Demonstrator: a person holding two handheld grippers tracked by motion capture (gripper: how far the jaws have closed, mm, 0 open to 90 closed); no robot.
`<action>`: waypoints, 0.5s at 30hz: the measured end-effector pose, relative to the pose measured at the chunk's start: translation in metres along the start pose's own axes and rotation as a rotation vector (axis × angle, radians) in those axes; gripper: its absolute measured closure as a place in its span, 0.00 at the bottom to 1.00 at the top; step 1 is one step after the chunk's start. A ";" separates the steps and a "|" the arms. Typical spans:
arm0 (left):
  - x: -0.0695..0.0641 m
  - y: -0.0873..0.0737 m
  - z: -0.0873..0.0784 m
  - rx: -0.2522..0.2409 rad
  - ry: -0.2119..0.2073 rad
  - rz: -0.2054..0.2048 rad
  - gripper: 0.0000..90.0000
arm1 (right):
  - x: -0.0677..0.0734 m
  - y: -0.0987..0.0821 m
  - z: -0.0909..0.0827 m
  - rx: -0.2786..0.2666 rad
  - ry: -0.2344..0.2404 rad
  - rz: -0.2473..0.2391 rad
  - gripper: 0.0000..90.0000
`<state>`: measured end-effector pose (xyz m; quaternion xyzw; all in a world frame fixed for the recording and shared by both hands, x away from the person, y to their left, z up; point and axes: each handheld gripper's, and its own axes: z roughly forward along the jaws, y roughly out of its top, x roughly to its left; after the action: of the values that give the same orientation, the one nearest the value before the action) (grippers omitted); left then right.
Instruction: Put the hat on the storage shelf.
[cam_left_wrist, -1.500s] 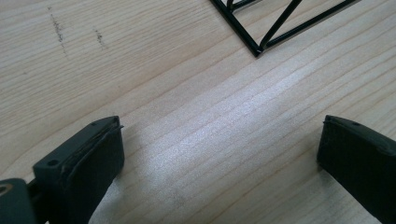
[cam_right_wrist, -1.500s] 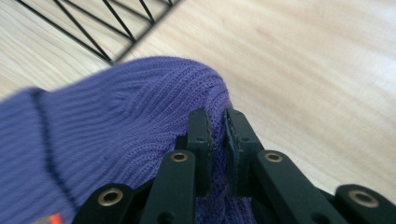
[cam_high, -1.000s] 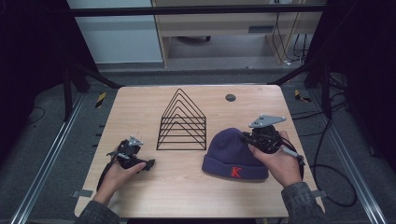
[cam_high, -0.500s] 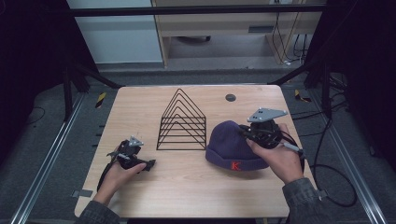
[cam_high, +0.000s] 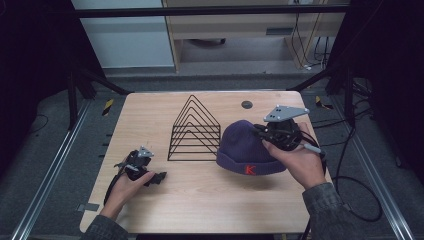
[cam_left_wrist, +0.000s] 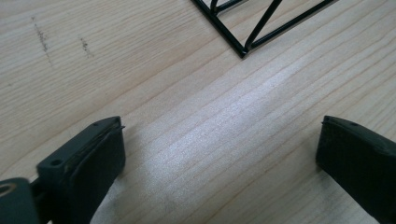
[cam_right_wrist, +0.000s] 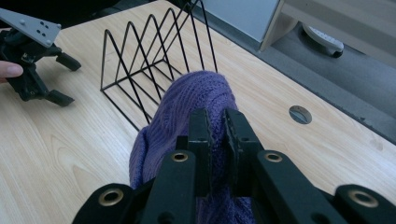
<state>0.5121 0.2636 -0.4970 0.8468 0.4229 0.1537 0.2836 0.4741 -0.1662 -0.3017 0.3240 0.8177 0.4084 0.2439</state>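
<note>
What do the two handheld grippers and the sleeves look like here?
Both are black two-jaw units. The right gripper carries a grey three-cornered plate on top, dotted with small holes, and trails a black cable. Its jaw arms show brass-coloured rivets. The left gripper has a smaller grey plate and blocky black pads. The person's sleeves are dark grey-green cloth.

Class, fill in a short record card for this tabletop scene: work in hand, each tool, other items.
Work in hand: purple beanie lifted by its top
Right tool: shut on the beanie's knit
Left tool: open, nothing between its jaws, low over the table
Other items: black wire rack, upright, left of the beanie
</note>
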 end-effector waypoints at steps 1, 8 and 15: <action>0.000 0.001 -0.001 -0.003 0.008 0.009 0.03 | 0.000 0.001 0.000 0.000 0.001 0.002 0.91; -0.004 0.007 -0.015 -0.091 0.041 0.020 0.05 | -0.003 0.008 -0.003 -0.010 0.001 -0.004 0.91; -0.005 0.023 -0.050 -0.242 0.030 0.002 0.07 | -0.008 0.022 -0.014 -0.044 -0.008 -0.006 0.91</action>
<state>0.4985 0.2661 -0.4432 0.8046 0.4045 0.2164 0.3771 0.4780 -0.1692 -0.2749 0.3175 0.8085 0.4245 0.2554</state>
